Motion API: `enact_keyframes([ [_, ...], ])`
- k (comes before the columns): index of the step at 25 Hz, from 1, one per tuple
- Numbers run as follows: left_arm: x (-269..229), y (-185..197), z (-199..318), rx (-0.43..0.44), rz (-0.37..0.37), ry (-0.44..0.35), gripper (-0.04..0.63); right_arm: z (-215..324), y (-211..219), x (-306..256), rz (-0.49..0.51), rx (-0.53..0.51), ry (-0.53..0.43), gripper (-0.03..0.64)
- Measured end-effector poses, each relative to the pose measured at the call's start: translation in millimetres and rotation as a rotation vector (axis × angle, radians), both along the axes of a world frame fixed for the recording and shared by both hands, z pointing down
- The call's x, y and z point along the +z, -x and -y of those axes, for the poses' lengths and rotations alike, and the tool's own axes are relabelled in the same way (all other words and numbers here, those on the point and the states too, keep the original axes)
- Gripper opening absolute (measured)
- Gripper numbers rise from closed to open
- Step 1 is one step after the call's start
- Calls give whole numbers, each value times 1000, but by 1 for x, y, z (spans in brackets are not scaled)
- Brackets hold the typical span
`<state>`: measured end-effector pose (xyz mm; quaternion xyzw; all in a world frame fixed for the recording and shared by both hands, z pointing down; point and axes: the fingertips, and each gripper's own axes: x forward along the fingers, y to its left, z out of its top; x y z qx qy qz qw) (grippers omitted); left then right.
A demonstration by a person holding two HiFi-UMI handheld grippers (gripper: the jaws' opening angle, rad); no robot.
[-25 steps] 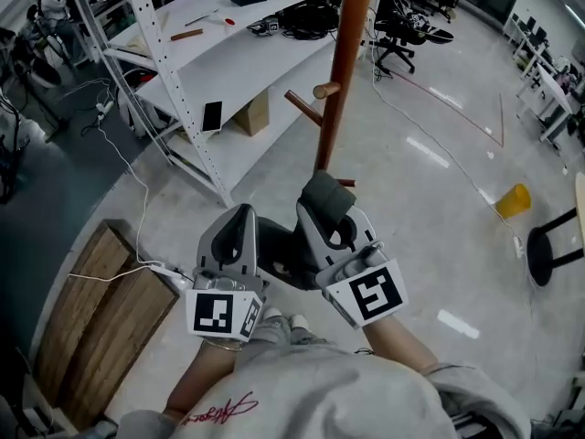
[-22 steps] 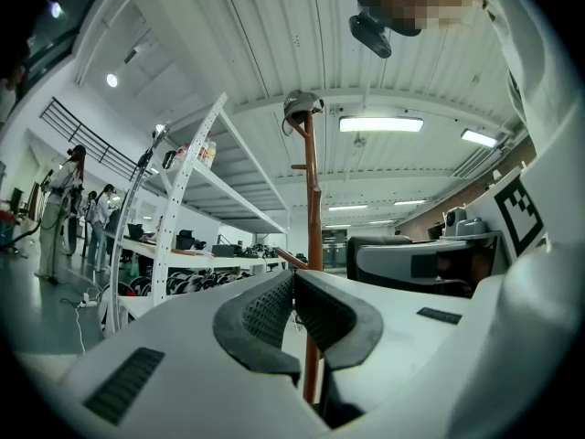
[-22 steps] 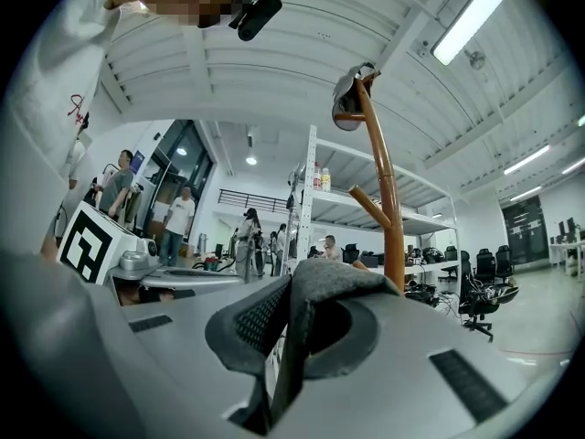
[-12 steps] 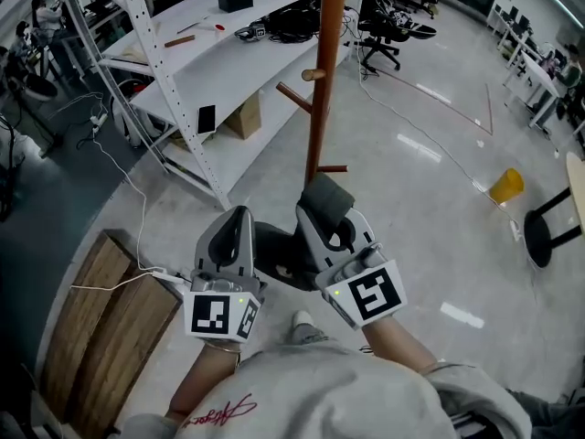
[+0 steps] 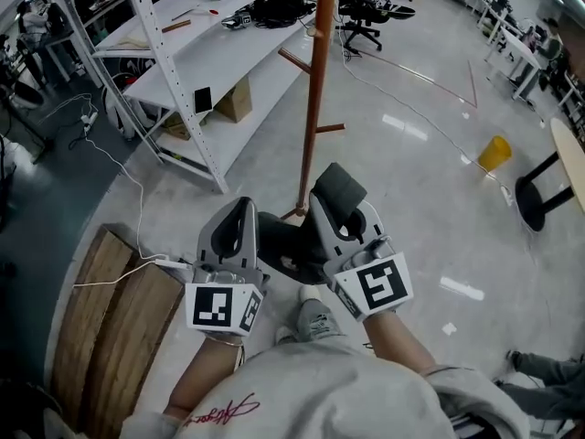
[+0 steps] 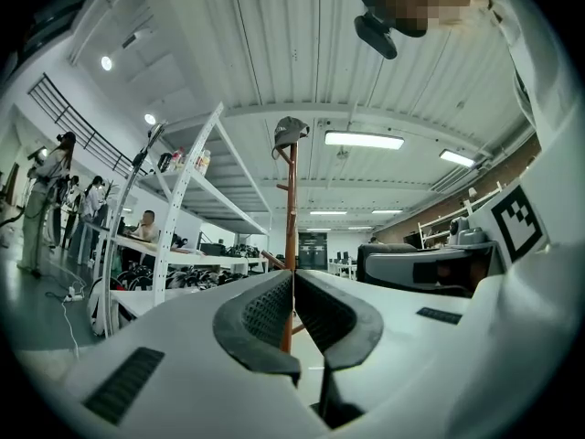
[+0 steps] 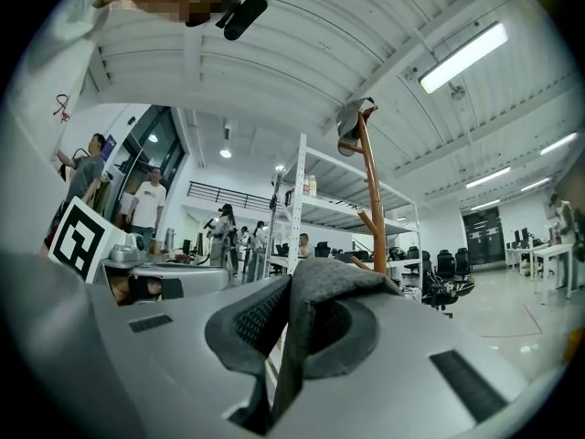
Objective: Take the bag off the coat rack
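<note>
In the right gripper view, my right gripper (image 7: 291, 293) is shut on a fold of grey felt bag (image 7: 320, 282). In the head view that grey fabric (image 5: 336, 186) sticks out past my right gripper (image 5: 342, 205), and a dark part of the bag (image 5: 279, 245) hangs between the two grippers. My left gripper (image 5: 239, 212) is beside it. Its jaws are shut (image 6: 292, 286), and I see nothing between them. The brown coat rack (image 5: 311, 108) stands just beyond the grippers. Something grey (image 6: 291, 133) sits on its top.
A white metal shelf unit (image 5: 174, 71) with a phone and cables stands to the left of the rack. Wooden boards (image 5: 110, 309) lie at the lower left with a white cable over them. A yellow bin (image 5: 494, 152) and a black stool (image 5: 539, 190) are at the right.
The coat rack now looks farther off and higher in the head view. Both grippers, with the grey fabric still in the right one, have drawn back from it together.
</note>
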<state>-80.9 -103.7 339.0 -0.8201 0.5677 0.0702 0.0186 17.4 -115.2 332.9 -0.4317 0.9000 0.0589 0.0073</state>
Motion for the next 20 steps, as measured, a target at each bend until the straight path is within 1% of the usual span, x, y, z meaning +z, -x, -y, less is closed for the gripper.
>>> enact_keyframes([
  [3, 1, -1, -19, 26, 3, 1, 18, -20, 2, 1, 0, 25, 6, 37],
  [7, -2, 2, -36, 38, 3, -2, 18, -38, 8, -1, -22, 40, -16, 37],
  [12, -4, 2, -49, 31, -6, -12, 18, -57, 9, -1, -21, 27, -7, 37],
  [20, -4, -7, -58, 12, -24, -1, 18, -67, 10, -10, -56, -6, -59, 37],
])
